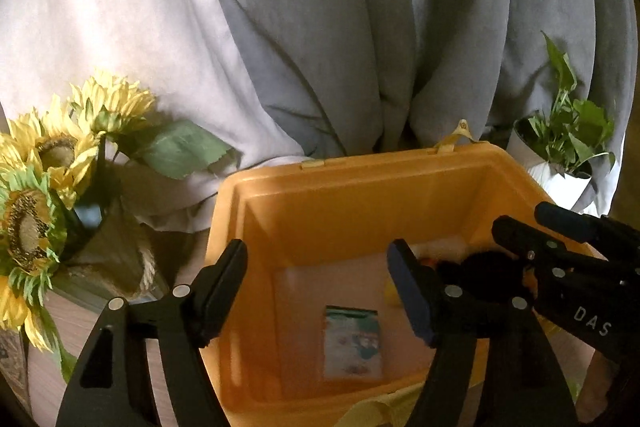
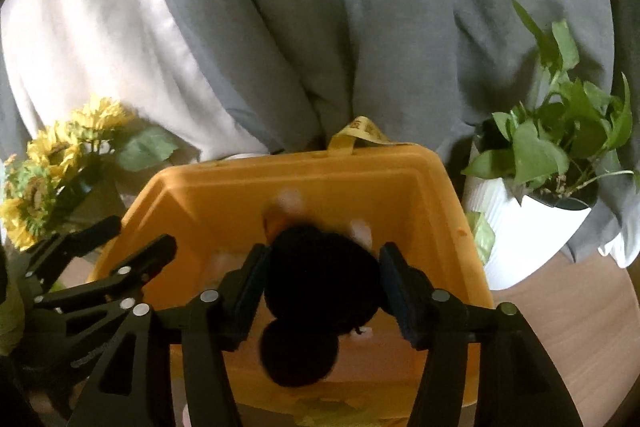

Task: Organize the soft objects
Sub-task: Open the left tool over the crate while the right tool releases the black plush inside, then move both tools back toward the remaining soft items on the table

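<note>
Right wrist view: right gripper (image 2: 322,281) jaws apart flank a fuzzy black plush (image 2: 316,291) over a smooth orange bin (image 2: 448,211).

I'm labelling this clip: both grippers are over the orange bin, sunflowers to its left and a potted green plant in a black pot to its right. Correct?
Not quite. The pot holding the green plant is white, not black, as the right wrist view shows. The rest holds.

The black plush toy (image 2: 316,291) is blurred, its far end a smear; the card (image 1: 352,343) in the orange bin (image 1: 360,187) is unreadable.
</note>
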A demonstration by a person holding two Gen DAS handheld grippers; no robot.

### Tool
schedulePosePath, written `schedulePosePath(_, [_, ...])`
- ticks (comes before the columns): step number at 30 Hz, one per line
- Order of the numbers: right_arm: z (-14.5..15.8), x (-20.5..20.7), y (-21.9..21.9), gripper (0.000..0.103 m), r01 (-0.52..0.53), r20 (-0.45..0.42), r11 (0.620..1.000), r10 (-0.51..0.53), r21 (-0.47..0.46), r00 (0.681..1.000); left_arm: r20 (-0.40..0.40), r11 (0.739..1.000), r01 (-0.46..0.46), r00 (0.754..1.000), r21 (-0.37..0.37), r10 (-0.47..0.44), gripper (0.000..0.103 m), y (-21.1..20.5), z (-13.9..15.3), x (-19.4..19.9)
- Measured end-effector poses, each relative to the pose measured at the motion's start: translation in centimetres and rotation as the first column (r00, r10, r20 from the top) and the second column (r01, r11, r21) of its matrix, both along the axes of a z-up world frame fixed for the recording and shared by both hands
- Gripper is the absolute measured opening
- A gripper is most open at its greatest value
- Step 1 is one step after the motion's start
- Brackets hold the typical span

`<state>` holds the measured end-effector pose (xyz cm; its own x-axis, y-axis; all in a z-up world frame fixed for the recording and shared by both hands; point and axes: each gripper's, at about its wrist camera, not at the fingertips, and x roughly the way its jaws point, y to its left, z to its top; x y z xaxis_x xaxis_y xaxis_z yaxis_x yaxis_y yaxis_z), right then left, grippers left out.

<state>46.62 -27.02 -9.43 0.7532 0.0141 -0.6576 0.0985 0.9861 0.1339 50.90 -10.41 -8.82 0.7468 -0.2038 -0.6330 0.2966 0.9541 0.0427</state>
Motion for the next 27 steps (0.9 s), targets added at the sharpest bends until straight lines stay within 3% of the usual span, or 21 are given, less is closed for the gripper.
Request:
schedulePosePath(13, [2.7, -3.1, 0.5, 0.063, 0.029, 0.043, 0.999, -0.028, -0.027, 0.999, 0.058, 0.999, -0.050, 0.997, -0.013, 0.050, 0.076, 1.2, 3.8, -4.1])
schedulePosePath(27, [6.7, -10.5, 2.1, 0.063, 0.062, 0.109, 0.997, -0.057, -0.044, 0.992, 0.129, 0.999, -0.031, 0.991, -0.044, 0.036, 0.080, 3.2, 7.3, -10.9])
